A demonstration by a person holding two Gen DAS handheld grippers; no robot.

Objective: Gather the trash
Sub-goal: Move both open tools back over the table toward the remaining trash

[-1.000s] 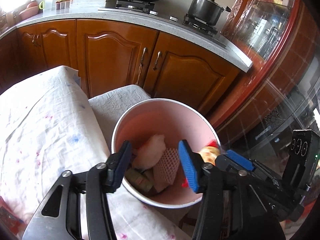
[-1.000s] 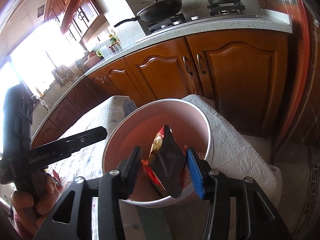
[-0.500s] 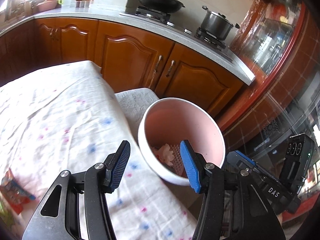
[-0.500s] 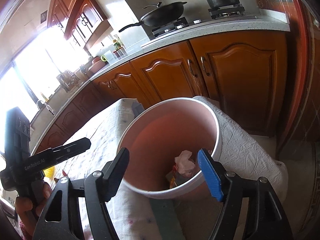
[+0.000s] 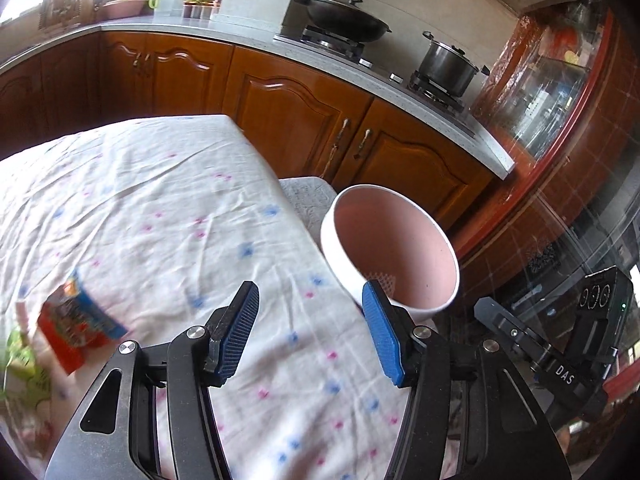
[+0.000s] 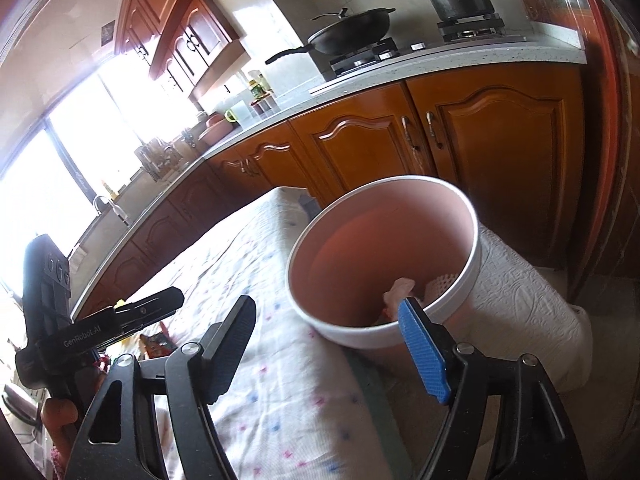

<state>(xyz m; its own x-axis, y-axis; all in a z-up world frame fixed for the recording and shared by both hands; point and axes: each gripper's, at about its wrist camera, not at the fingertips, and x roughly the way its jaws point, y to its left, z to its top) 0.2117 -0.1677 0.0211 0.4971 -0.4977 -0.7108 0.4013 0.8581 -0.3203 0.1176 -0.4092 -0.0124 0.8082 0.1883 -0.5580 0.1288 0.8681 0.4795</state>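
Beside the pink bin (image 5: 390, 248) at the table (image 5: 168, 216) edge, both claws, left claw (image 5: 310, 334) and right claw (image 6: 340, 346), hang apart and empty. Snack wrappers (image 5: 76, 324) lie well apart from it. A careless reach could nudge the bin over.

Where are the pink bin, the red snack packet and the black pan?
bin (image 5: 345, 216): left wrist view, white outer wall by the rim.
snack packet (image 5: 74, 330): left wrist view, middle of the blurred wrapper.
pan (image 6: 352, 30): right wrist view, its dark bowl side.

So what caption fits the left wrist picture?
Open left gripper over the tablecloth, beside the pink bin; snack wrappers lie ahead.
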